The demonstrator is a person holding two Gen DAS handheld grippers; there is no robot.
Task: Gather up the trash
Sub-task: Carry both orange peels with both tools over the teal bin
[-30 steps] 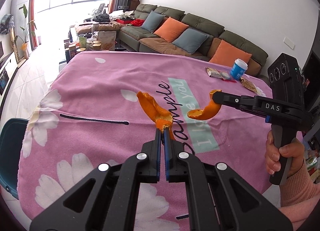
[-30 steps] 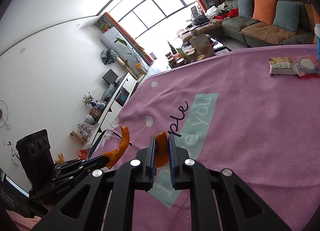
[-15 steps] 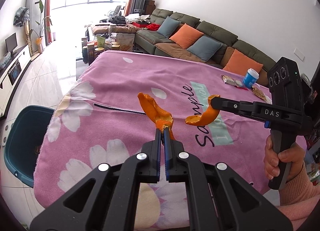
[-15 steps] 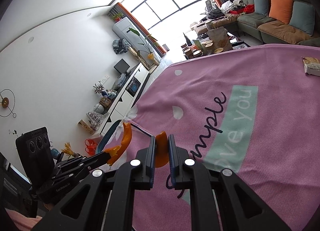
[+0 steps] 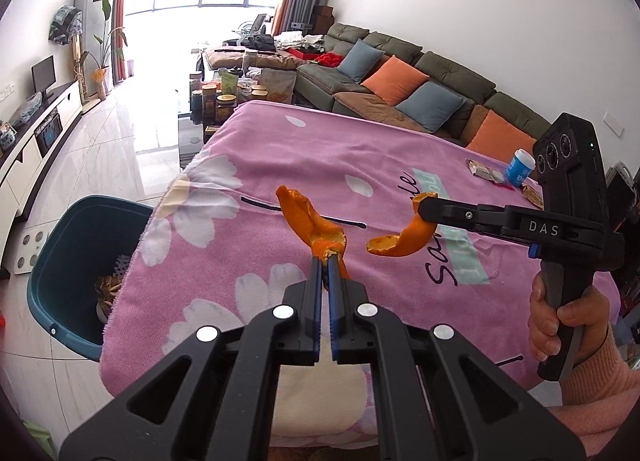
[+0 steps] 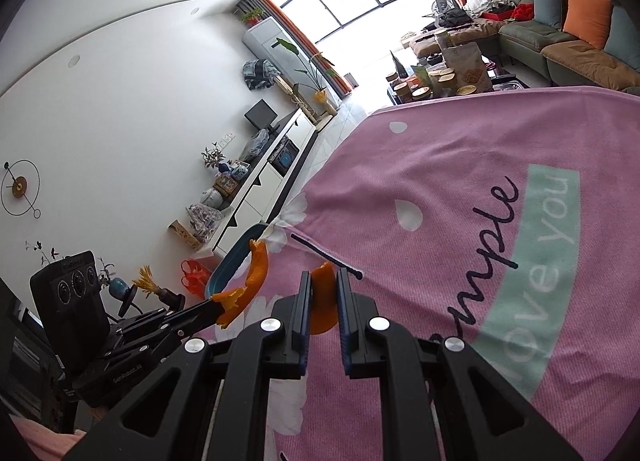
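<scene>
My left gripper (image 5: 325,258) is shut on a long orange peel (image 5: 308,221) and holds it above the pink tablecloth (image 5: 280,149). My right gripper (image 6: 323,281) is shut on a second, curved orange peel (image 6: 322,299); that peel shows in the left wrist view (image 5: 400,241), to the right of the first. Both peels hang in the air near the table's left edge. A teal trash bin (image 5: 80,245) stands on the floor beside that edge, with scraps inside. In the right wrist view the left gripper (image 6: 214,303) holds its peel (image 6: 252,281) in front of the bin's rim (image 6: 236,253).
A blue-and-white cup (image 5: 520,167) and several snack wrappers (image 5: 486,173) lie at the table's far right. A green sofa (image 5: 400,77) with cushions stands behind. A low cluttered table (image 5: 232,89) is beyond the far edge. A white TV cabinet (image 5: 36,137) lines the left wall.
Both grippers, each still holding its peel, have moved left across the table towards its left edge. The teal bin has come into fuller view.
</scene>
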